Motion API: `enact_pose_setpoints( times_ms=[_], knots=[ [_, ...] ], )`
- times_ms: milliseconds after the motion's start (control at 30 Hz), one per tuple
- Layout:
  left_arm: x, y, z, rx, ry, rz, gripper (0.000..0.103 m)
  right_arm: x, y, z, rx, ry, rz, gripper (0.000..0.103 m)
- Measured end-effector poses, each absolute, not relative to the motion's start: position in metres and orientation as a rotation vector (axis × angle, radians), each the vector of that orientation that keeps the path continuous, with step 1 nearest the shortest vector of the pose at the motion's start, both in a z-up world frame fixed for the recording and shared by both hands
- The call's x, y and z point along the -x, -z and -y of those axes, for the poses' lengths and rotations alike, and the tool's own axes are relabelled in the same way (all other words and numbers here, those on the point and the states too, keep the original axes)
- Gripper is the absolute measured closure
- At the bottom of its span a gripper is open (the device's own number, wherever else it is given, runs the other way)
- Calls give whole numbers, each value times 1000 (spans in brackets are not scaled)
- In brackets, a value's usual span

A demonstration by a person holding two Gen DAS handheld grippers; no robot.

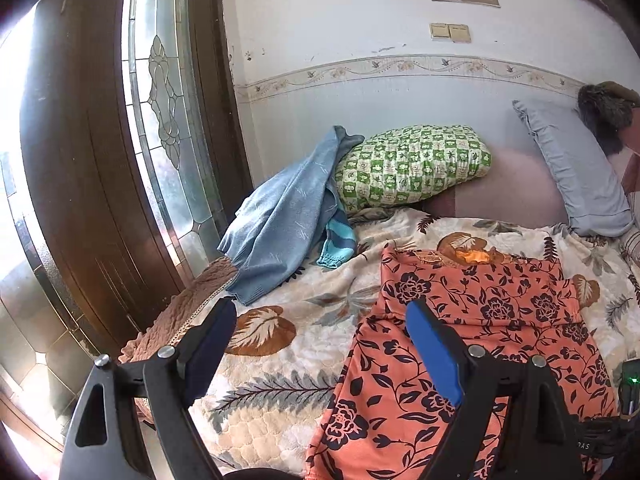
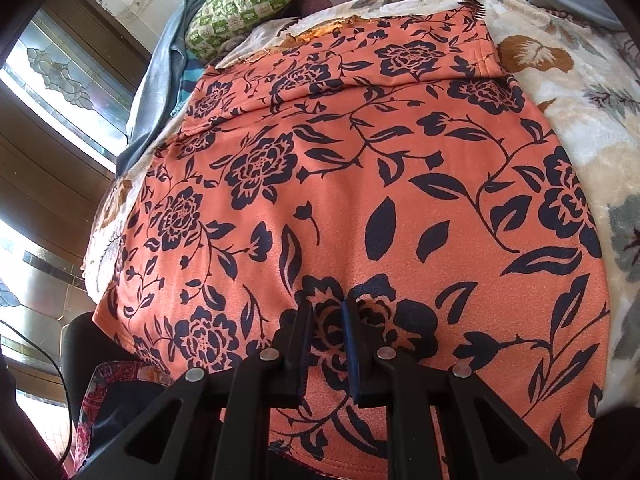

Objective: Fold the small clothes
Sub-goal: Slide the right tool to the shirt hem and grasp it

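Note:
An orange garment with dark flowers (image 1: 480, 300) lies spread on the leaf-print blanket (image 1: 280, 360), its far end folded over. My left gripper (image 1: 322, 308) hovers open above the garment's left edge, with nothing between its blue pads. In the right wrist view the same garment (image 2: 360, 160) fills the frame. My right gripper (image 2: 328, 320) points steeply down at its near part. Its jaws are nearly together with a pinch of the fabric between them. Part of the right gripper's body (image 1: 628, 392) shows at the left wrist view's right edge.
A heap of blue clothes (image 1: 280, 224) lies at the blanket's far left against a green checked pillow (image 1: 412, 164). A grey pillow (image 1: 572, 168) leans at the far right. A wooden door with a glass panel (image 1: 80, 160) stands beside the bed's left edge (image 1: 192, 304).

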State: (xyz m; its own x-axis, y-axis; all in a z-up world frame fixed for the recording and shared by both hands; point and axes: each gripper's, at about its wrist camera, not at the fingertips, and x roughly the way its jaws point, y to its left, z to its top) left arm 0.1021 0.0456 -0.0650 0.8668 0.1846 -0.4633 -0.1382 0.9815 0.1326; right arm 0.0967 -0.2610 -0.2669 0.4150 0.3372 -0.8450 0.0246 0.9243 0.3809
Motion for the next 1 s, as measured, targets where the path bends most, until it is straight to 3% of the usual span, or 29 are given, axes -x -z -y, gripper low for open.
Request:
enact_pose_setpoints(
  times_ms=[267,633,867,933,967,1000],
  knots=[
    [-105,76,-49,-95,-162,-528,15,-89,267,259,-343,-210,-1146,85],
    [-128,202,-102,54,-140,-969,14,-65,259,307,-476,-170,-1159,85],
    [-126,240,-133,174,-132,-1093,14,-48,252,342,-504,-131,-1137,85],
    [-128,246,-133,193,-88,-1123,14,-41,254,352,-546,-123,-1126,71],
    [-129,250,-131,197,-64,-1140,14,-38,255,357,-573,-118,-1117,44],
    [-131,253,-129,199,-39,-1153,14,-33,254,363,-601,-107,-1091,26]
  ],
)
